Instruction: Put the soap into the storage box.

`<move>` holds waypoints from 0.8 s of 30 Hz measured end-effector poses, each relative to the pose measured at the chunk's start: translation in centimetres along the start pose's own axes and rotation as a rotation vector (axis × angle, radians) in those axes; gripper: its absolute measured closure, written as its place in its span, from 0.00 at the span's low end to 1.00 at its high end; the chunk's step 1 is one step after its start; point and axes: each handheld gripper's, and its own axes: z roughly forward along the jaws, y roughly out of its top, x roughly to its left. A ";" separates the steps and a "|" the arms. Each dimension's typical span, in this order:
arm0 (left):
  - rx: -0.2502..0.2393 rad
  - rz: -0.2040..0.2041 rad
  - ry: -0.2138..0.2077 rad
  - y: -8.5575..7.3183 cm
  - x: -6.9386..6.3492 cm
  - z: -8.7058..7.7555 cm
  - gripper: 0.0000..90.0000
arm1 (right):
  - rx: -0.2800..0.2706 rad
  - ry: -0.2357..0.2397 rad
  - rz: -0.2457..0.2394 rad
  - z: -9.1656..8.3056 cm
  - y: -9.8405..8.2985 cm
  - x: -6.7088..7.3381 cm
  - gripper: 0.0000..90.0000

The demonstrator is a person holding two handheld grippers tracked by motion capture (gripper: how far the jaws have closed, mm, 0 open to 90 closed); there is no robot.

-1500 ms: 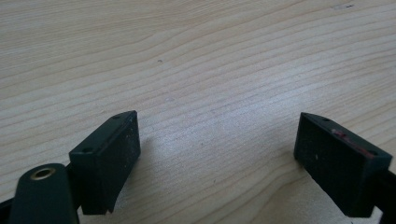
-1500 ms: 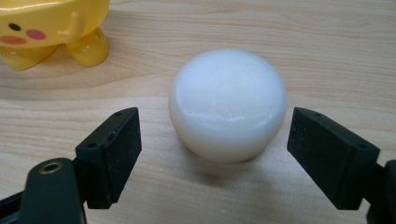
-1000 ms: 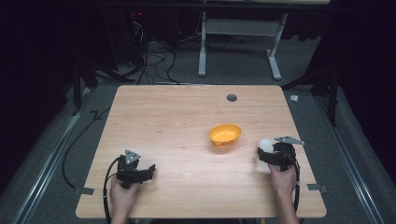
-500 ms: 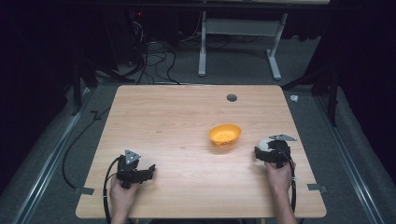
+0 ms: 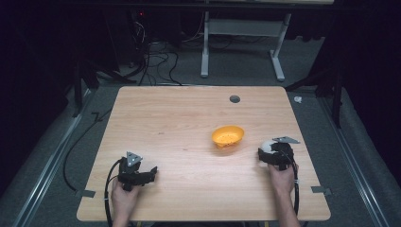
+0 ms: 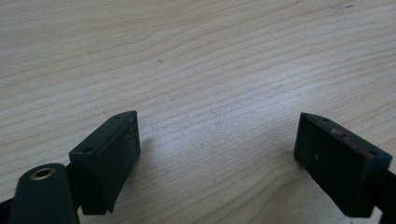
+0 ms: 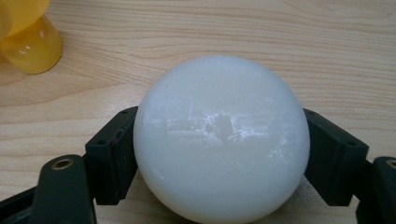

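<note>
My right claw is clamped on a white ball, its two matte black jaws pressed against the ball's left and right sides. The ball is smooth and round, milky and slightly translucent, with a soft glossy sheen that carries a blurred reflection across its middle. From the high view I see the same white ball at the tip of the right claw, low over the right side of the surface, with my hand behind it.

Just to the left of the ball sits an orange bowl, shallow and round, tilted so its inside faces the camera. In the right gripper view its orange body looks glossy, amber and translucent, like moulded plastic, and it stands apart from the ball.

My left claw is wide apart, nothing between the jaws. Each jaw is a blocky black pad with a flat inner face and small screw holes; the right one has a faint red smear along its top edge. It hovers close over bare wood near the surface's front left.

The surface is pale wood with fine, straight grain and rounded corners, with a small dark round hole near its far edge.
</note>
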 end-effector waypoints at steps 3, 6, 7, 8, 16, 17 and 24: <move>0.000 0.000 0.000 0.0 0.0 0.0 0.17 | -0.002 0.002 -0.004 0.0 0.0 0.0 0.25; 0.000 0.000 0.000 0.0 0.0 0.0 0.17 | 0.000 0.008 -0.011 0.0 0.0 0.0 0.26; 0.000 0.000 0.000 0.0 0.0 0.0 0.17 | 0.001 0.010 -0.012 0.0 0.0 -0.1 0.26; 0.000 0.000 0.000 0.0 0.0 0.0 0.17 | 0.004 0.011 -0.014 -0.1 0.0 -0.1 0.26; 0.001 0.001 0.000 0.0 0.0 0.0 0.16 | 0.007 0.028 -0.019 -0.2 0.2 -0.2 0.26; 0.001 0.001 0.000 0.0 0.0 0.0 0.16 | 0.004 0.030 -0.018 -0.3 0.2 -0.2 0.26; 0.001 0.001 0.001 0.0 0.0 0.0 0.16 | -0.008 0.051 -0.013 -0.7 0.3 -0.1 0.26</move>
